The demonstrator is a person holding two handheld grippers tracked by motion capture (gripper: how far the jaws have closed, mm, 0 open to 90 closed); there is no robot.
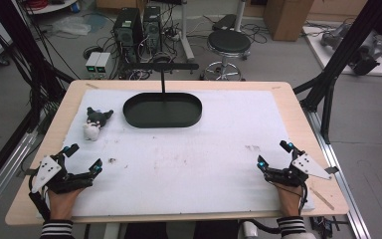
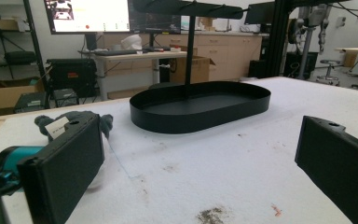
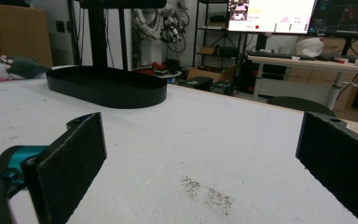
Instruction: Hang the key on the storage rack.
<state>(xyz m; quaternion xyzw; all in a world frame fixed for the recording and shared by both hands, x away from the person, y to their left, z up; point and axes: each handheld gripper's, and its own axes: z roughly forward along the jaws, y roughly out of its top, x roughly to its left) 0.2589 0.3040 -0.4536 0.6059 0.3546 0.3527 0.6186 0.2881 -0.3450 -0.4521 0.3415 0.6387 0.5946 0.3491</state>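
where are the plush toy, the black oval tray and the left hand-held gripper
plush toy point(image 1: 94, 124), high view, on its body
black oval tray point(image 1: 134, 121), high view, on its near rim
left hand-held gripper point(image 1: 84, 158), high view, midway between its fingertips

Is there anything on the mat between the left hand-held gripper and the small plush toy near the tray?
Nothing visible. The left hand-held gripper rests with jaws open, and only bare, stained white mat lies between it and the plush toy, which sits left of the black oval tray.
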